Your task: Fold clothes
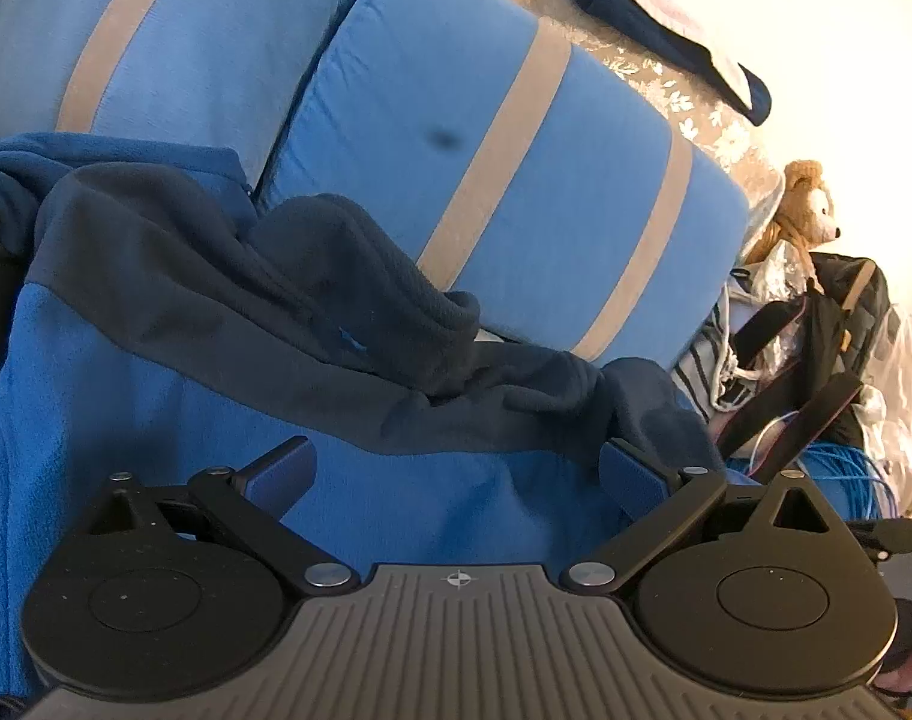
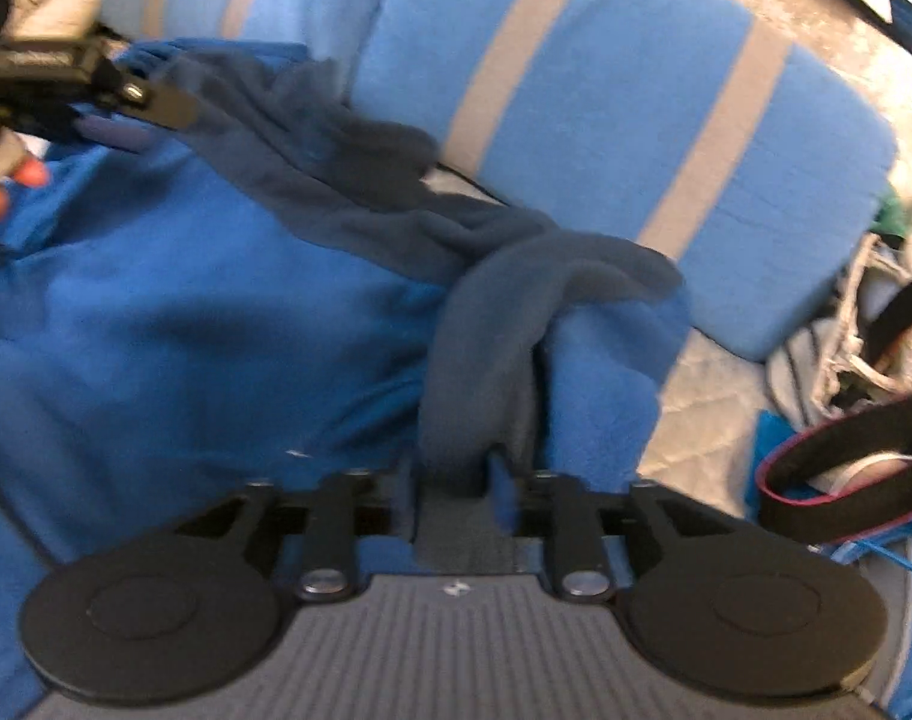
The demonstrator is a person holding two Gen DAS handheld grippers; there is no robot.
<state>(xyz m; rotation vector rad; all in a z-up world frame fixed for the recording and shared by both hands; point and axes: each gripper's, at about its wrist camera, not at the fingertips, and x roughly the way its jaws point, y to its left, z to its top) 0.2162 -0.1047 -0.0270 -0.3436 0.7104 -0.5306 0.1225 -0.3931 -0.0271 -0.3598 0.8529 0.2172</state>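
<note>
Left wrist cam: my left tool [image 1: 456, 474] gapes wide over the two-tone blue fleece jacket [image 1: 216, 360], gripping nothing. Right wrist cam: my right tool [image 2: 456, 480] clamps a dark-blue fold against the striped blue cushion [image 2: 606, 90].

Right wrist view motion-blurred throughout. Right gripper [image 2: 465, 480]: pad contact on the navy fleece sleeve [image 2: 486, 360] between its fingers indeterminate. Fleece jacket [image 1: 156, 420] cut by left and bottom edges. Teddy bear [image 1: 807, 210]: lower body hidden behind black bag [image 1: 840, 312].
</note>
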